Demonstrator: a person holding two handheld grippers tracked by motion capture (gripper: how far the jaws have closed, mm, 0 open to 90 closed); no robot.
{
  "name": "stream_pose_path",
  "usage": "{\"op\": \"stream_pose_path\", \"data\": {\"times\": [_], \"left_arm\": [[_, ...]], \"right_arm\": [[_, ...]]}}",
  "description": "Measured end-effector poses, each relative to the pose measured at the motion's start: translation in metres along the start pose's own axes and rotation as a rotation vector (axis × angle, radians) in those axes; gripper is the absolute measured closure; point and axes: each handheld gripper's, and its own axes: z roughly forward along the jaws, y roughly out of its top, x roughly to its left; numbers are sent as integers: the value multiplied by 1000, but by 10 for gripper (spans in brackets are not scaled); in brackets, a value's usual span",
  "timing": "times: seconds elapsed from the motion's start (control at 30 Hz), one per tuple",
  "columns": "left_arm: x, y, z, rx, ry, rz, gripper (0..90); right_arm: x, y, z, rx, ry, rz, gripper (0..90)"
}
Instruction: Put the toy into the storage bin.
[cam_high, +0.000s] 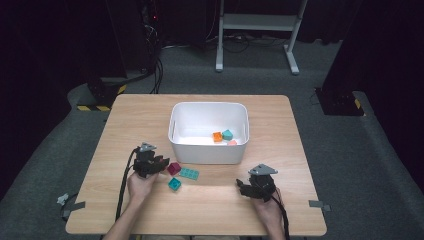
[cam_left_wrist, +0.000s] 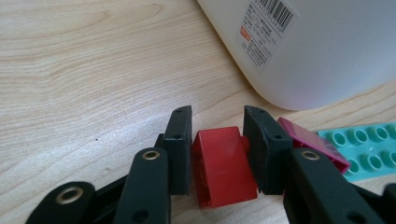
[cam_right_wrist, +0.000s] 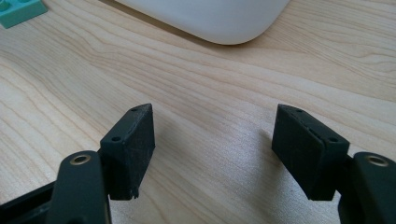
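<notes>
In the left gripper view my left gripper is shut on a red brick, both pads pressing its sides just above the wooden table. From the high view that gripper sits at the white bin's front left corner. A magenta brick lies right beside it, showing behind the right jaw. A teal flat plate and a small teal brick lie just past it. My right gripper rests on the table at the front right, open with bare wood between its jaws.
The white bin holds an orange brick, a teal one and a pink one. Its labelled wall stands close ahead of the left gripper. The bin's rounded corner lies ahead of the right gripper.
</notes>
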Motion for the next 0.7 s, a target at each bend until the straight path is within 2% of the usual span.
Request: {"op": "stream_pose_path", "data": {"times": [0.37, 0.7], "left_arm": [[1, -1, -3, -13, 8, 23, 654], [3, 2, -18, -42, -23, 23, 659]], "right_arm": [[0, 0, 0, 0, 0, 0, 298], [0, 0, 0, 0, 0, 0, 298]]}}
